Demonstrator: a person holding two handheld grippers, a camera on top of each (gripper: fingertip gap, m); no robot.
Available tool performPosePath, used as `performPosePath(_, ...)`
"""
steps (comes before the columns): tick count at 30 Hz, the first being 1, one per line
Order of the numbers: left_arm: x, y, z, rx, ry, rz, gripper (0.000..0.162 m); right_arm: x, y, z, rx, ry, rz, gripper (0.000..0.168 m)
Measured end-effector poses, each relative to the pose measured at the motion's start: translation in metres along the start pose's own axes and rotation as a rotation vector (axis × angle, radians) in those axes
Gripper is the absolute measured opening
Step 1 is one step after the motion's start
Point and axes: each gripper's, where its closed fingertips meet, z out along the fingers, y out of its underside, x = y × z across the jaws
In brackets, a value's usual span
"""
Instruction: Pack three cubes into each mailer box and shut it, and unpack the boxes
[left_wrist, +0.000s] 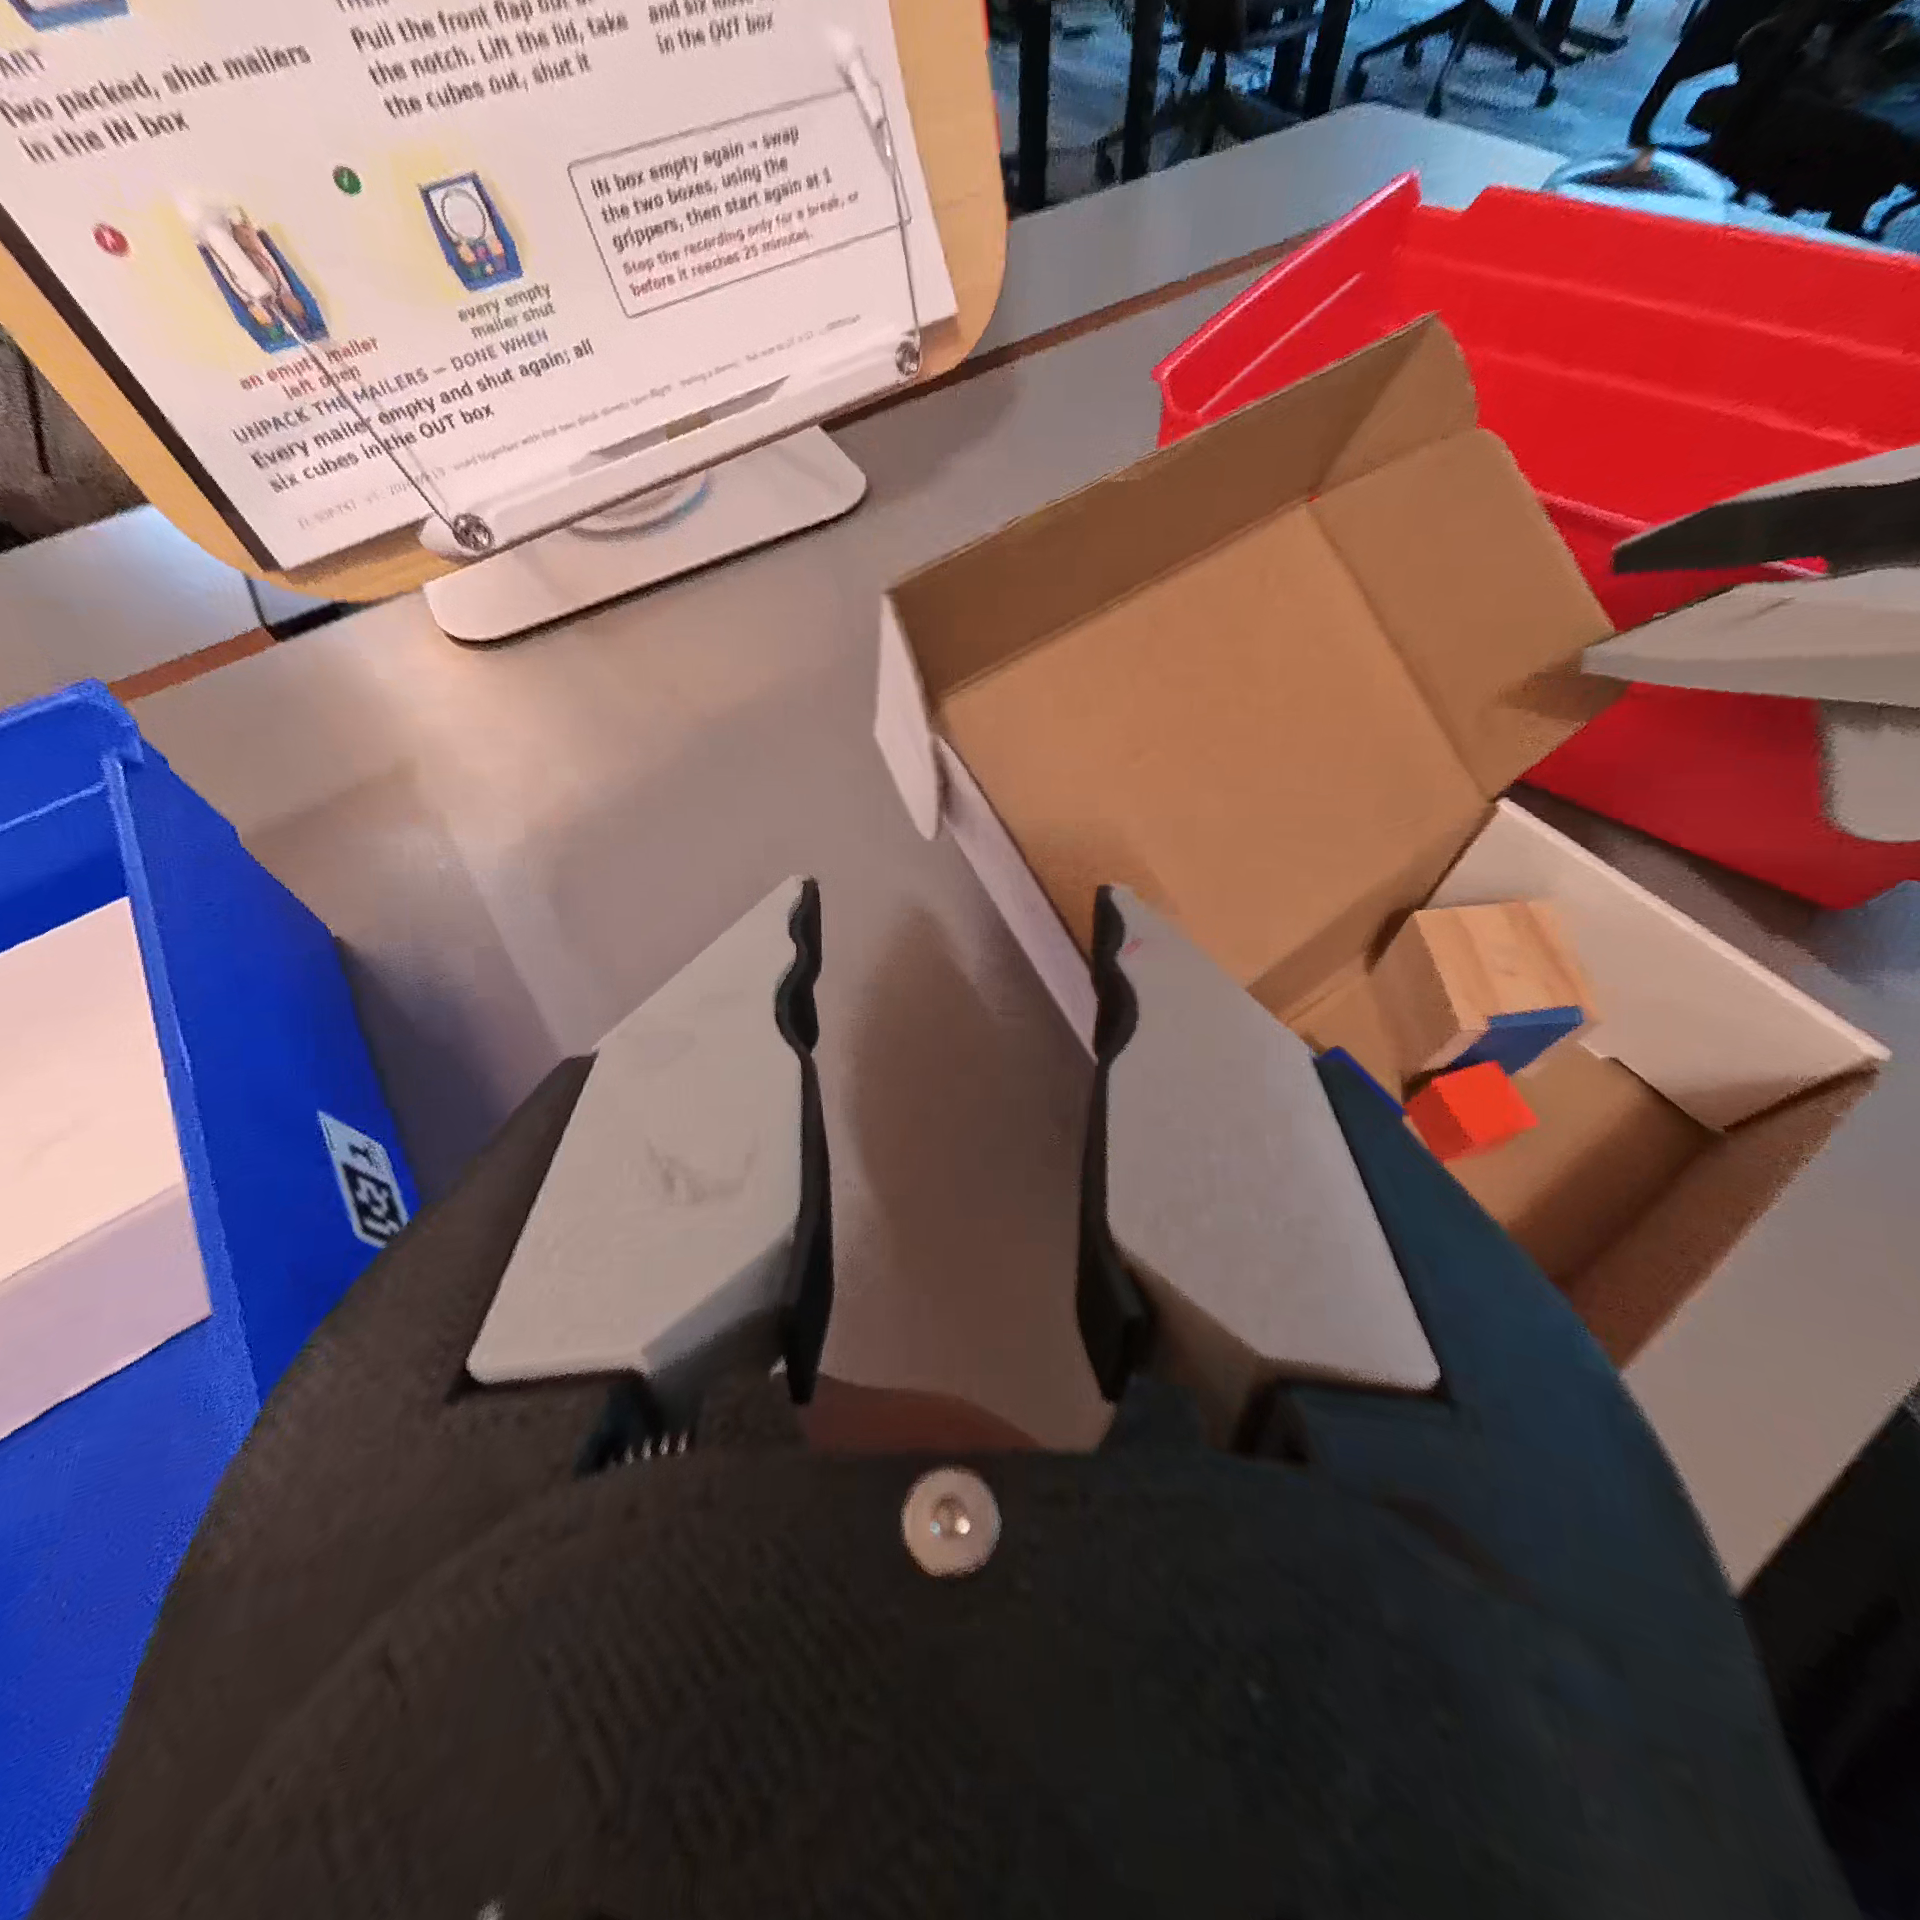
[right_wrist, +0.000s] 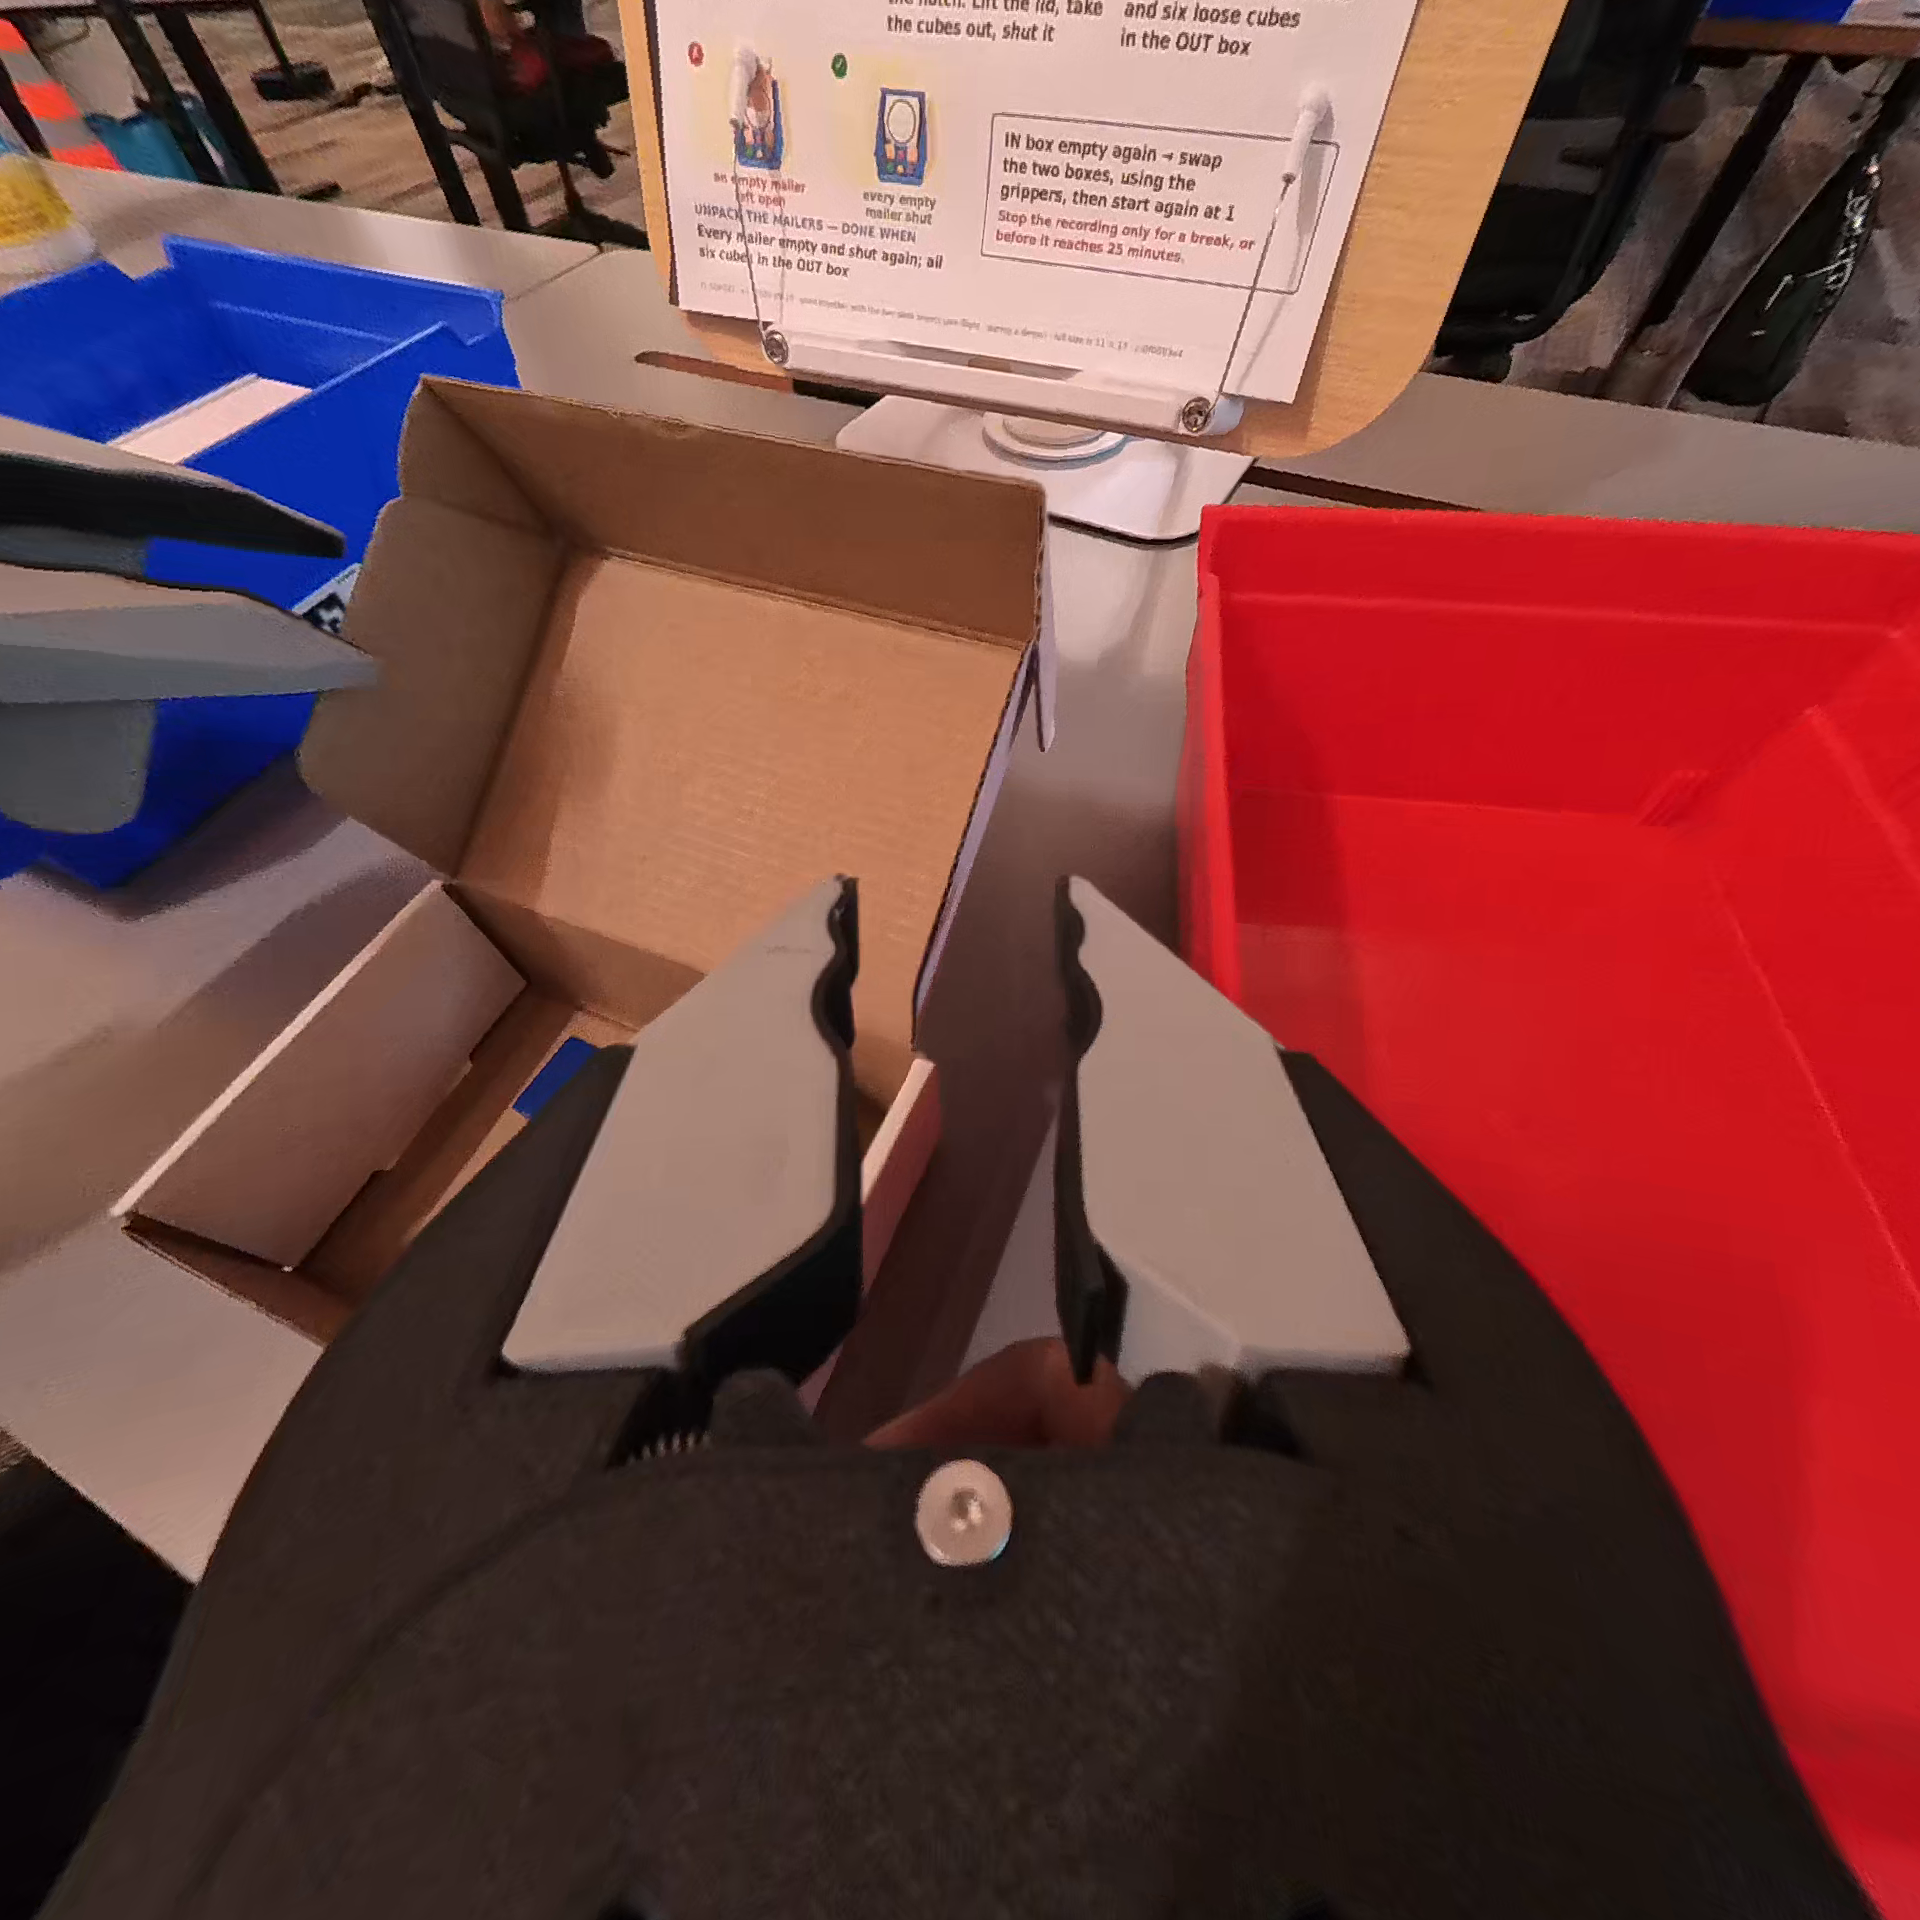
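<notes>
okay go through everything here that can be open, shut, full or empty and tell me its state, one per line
Mailer box: lid open, cubes inside.
Red bin: nothing inside where visible.
Blue bin: holds a white box.
Left gripper: open, holding nothing.
Right gripper: open, holding nothing.

Mailer box (left_wrist: 1226, 727) open on the tabletop at 1 o'clock of my left claw, white outside, brown inside, lid tilted back. Three cubes in its tray: plain wood cube (left_wrist: 1486, 971) at back, blue cube (left_wrist: 1522, 1034) in front of it, red cube (left_wrist: 1470, 1112) nearest.
</notes>
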Motion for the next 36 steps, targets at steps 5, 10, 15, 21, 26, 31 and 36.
performPosePath(5, 0.013, 0.008, 0.013, -0.033, 0.109, -0.006, 0.031, -0.005, 0.001, 0.008, -0.025, 0.007, -0.015, 0.016)
performPosePath(10, 0.021, 0.007, 0.011, -0.006, 0.09, 0.098, 0.014, -0.008, 0.006, 0.011, -0.037, 0.036, -0.077, 0.004)
performPosePath(15, 0.031, 0.006, 0.002, 0.047, 0.011, 0.258, 0.014, -0.014, 0.011, 0.0, -0.049, 0.026, -0.205, 0.004)
performPosePath(21, 0.052, 0.015, -0.022, 0.052, -0.027, 0.434, 0.015, -0.028, 0.024, -0.021, -0.111, -0.037, -0.321, 0.005)
performPosePath(26, 0.072, 0.031, -0.041, 0.041, 0.043, 0.401, 0.014, -0.032, 0.042, -0.029, -0.191, -0.059, -0.434, 0.004)
performPosePath(31, 0.084, 0.057, -0.052, 0.023, 0.101, 0.359, 0.01, -0.035, 0.064, -0.038, -0.279, -0.098, -0.568, 0.004)
performPosePath(36, 0.081, 0.072, -0.064, -0.037, 0.136, 0.396, 0.023, -0.038, 0.059, -0.071, -0.236, -0.199, -0.618, 0.005)
